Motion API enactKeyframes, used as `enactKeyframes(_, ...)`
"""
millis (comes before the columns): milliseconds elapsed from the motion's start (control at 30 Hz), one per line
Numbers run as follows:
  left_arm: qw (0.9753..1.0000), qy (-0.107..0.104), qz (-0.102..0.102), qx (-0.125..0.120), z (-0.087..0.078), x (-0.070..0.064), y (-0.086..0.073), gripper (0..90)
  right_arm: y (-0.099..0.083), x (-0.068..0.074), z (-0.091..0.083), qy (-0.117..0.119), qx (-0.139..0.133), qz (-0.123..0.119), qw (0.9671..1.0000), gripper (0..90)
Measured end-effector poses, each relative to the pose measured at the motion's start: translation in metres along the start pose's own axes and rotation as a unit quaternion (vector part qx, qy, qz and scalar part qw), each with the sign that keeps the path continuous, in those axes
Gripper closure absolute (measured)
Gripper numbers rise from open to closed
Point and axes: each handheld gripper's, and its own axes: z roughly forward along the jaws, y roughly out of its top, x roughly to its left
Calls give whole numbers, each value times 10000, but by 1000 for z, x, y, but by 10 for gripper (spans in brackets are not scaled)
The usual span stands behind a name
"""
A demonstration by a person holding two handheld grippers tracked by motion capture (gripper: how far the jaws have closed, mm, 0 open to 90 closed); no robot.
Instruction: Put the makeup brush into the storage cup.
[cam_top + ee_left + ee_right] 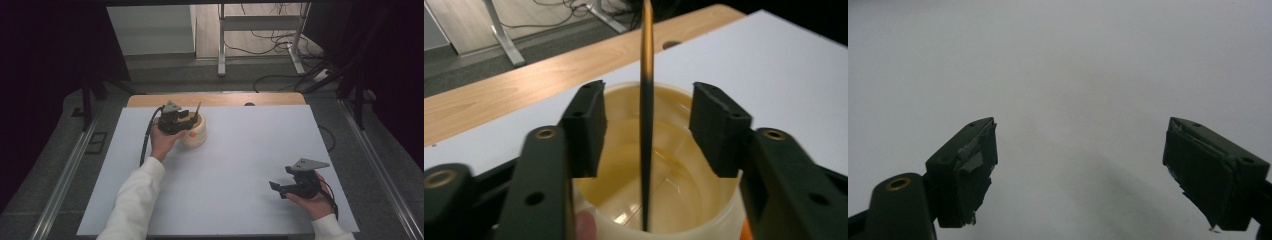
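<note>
Right gripper (278,189): nearest the person, low at the right of the white surface (250,165), jaws spread wide with nothing between them; the right gripper view looks along the pads over bare white sheet.

Left gripper (184,121): farther out at the left, poised over the mouth of a cream plastic cup (196,135); jaws apart, one pad on each side of a thin dark stick (647,115), with a gap on both sides so nothing is clamped yet.

Stick: stands nearly upright in the cup, its lower end on the cup floor near the close wall, its upper end rising past the pads and out of the top of the left gripper view. In the high view it leans slightly to the right above the rim (198,108).

Cup: upright on the white surface, well apart from the right gripper; a fingertip of the left hand (162,141) shows at its near wall in the left gripper view.

Step in hand, as I judge it: closing on the stick to lift it out, or just letting it go; the open pads fit either.

Doing it well: keep the stick midway between the pads, close squarely on its flat faces above the rim, then draw straight up along its length so the cup does not tip.

Risk: an off-centre squeeze could push the stick sideways and drag the light cup.

Beyond: wooden edge of the surface (215,99), then floor with cables and table legs.
</note>
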Motion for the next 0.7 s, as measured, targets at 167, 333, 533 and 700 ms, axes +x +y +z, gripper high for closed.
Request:
enactKeyframes(167,9999,-65,-78,-84,-7,0,3,286,0,0,0,-3,-13,-14,10000,150)
enactKeyframes(333,9998,-117,-112,-103,-13,-2,5,224,0,1,1,0,-8,-17,10000,149)
enactKeyframes(533,9996,-239,-92,-103,-18,-5,7,191,0,1,1,5,15,-8,10000,148)
enactKeyframes(700,9995,-318,-31,-35,-23,-9,7,166,1,-1,0,-2,-21,30,10000,148)
